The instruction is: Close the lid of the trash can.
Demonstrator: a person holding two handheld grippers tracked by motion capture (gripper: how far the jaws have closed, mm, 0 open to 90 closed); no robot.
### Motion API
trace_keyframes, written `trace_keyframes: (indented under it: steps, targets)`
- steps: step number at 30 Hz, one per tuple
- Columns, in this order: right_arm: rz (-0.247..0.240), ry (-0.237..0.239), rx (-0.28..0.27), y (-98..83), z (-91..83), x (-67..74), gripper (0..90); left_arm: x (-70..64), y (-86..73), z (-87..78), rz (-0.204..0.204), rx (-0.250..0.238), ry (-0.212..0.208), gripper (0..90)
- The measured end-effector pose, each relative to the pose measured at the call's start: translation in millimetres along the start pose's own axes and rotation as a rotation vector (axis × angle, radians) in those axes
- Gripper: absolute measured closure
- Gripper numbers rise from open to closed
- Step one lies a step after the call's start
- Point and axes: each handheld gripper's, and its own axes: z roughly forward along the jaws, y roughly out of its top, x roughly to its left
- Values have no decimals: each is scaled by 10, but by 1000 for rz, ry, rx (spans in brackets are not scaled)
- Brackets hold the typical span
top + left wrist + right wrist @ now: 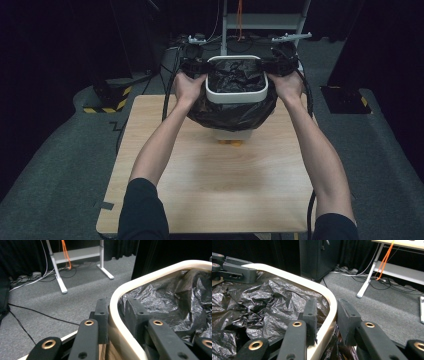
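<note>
A white bin rim [236, 93] with a crumpled black bag [235, 75] lining it is held up over the far edge of the table. The bag's skirt [232, 114] hangs over a white bin body [232, 134]. My left gripper [202, 70] is on the rim's left side and my right gripper [270, 67] on its right side. In the left gripper view the left gripper [116, 312] straddles the rim [140, 281], one jaw outside and one on the bag inside. In the right gripper view the right gripper [325, 315] clamps the rim [322, 290] the same way, and the left gripper [234, 271] shows across the bag.
The wooden table [215, 175] has bare room in front of the bin. A small orange thing [231, 143] lies at the bin's foot. Beyond the table are a white desk frame [265, 20], floor cables [37, 312], yellow-striped stand bases [107, 102] and a black cabinet [319, 257].
</note>
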Motion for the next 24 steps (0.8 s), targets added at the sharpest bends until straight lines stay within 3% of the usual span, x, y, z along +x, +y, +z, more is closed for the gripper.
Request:
trace_keyframes:
  steps: [7,10,13,24]
  targets:
    - [9,5,-6,-54,15,-8,700,1,-15,16,-10,2,-3,711]
    - [34,24,-9,-62,13,-31,682,-3,-13,-1,-14,-1,15,667]
    - [47,42,-7,-61,-10,-31,607,16,-2,-74,-48,-20,-20,595]
    - [42,57,-11,-103,-242,16,552,-72,-62,-310,-9,-1,-41,526]
